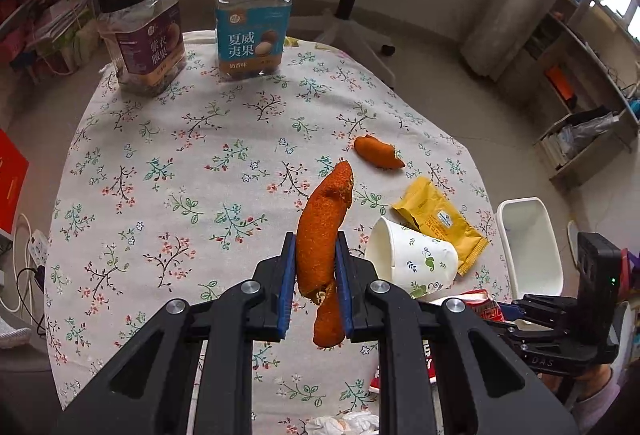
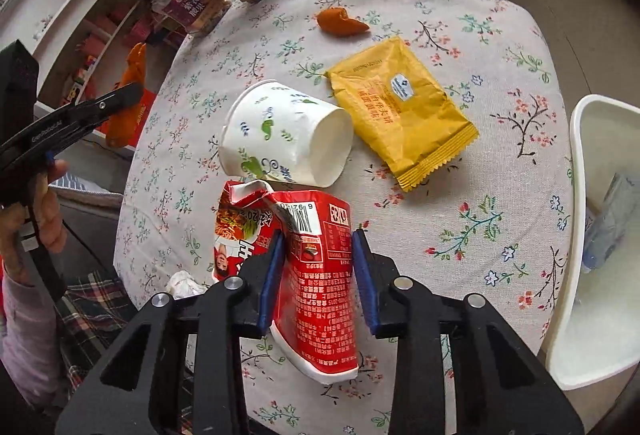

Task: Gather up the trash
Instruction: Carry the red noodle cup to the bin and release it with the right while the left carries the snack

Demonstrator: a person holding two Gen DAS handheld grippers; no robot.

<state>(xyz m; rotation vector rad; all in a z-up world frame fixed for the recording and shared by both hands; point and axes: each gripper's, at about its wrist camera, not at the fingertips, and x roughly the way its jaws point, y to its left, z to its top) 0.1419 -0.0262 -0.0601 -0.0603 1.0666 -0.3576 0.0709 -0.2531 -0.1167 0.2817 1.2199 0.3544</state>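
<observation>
Left wrist view: the left gripper points steeply down over a round table under a floral cloth, its blue pads clenched on a long strip of orange peel that hangs clear of the cloth, one end poking up past the fingertips and the other dangling below them. The peel is rough and deep orange, with a pale torn edge near its lower bend. A second, shorter piece of orange peel lies on the cloth farther out.

The right gripper, also tilted steeply down, straddles a crushed red paper carton printed with a barcode and small text; the left pad touches its creased side, while a gap shows at the right pad, so I cannot tell whether the grip is firm. The carton lies on the table near the edge. A hand in a pale sleeve grips the other tool's handle at the left of this view.

Just beyond the carton a white paper cup with green leaf print lies on its side, touching a yellow snack wrapper. A crumpled tissue sits near the table edge. Two black-lidded clear jars, one with a purple label and one with a blue label, stand at the far side, both holding nuts. A white bin beside the table holds something pale blue.
</observation>
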